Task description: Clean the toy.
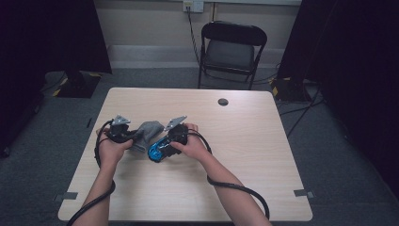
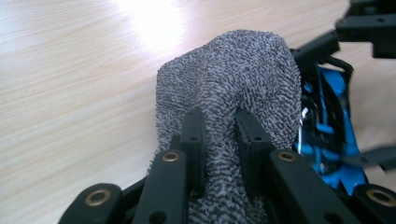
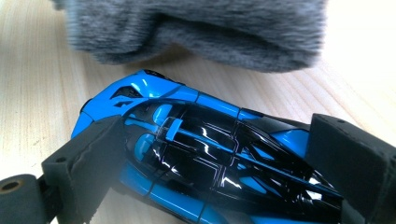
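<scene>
Two hand-held grippers are at work on the left half of the surface [image 1: 244,141]. Left hand-held gripper [image 1: 133,135] is clamped on a fold of the grey sock [image 2: 233,84]; its pads pinch the terry fabric between them. Right hand-held gripper [image 1: 162,145] grips the blue toy car [image 3: 187,154] across its sides, with the car low over the surface. Sock sits just beside the car's nose, between the two grippers. Whether sock and car touch, I can't tell. Black folding chair [image 1: 231,49] stands beyond the far edge.
</scene>
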Demonstrator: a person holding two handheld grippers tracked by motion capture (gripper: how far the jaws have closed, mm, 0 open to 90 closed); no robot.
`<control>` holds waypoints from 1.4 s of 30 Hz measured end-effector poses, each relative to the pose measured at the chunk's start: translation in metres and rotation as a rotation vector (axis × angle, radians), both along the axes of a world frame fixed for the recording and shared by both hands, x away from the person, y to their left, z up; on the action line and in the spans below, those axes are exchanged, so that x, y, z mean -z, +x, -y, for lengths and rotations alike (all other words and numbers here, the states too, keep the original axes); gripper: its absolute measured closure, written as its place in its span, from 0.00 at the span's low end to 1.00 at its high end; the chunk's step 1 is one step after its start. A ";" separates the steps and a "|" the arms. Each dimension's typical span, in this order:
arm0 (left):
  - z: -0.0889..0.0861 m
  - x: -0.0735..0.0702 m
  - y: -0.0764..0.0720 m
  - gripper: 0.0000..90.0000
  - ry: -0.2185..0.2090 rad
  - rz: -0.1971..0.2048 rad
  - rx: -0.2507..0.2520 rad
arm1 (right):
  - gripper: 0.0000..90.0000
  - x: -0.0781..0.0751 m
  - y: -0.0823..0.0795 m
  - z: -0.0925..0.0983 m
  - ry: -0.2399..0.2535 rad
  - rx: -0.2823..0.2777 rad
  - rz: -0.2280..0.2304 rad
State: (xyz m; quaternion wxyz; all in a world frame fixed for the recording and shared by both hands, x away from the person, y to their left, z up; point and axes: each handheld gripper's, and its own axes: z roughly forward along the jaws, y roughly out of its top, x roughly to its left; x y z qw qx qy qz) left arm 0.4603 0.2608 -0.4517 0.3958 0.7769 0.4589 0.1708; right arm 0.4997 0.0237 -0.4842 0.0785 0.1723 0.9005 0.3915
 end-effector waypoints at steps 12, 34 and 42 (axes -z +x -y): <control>0.032 0.015 0.030 0.83 0.082 0.030 0.065 | 0.05 0.000 0.000 0.000 0.000 0.000 0.000; 0.055 0.043 0.058 0.48 0.018 -0.010 0.028 | 0.05 0.000 0.001 0.000 -0.001 -0.007 -0.001; 0.061 0.042 0.056 0.79 0.040 -0.021 0.133 | 0.05 0.000 0.001 0.000 0.002 -0.007 0.001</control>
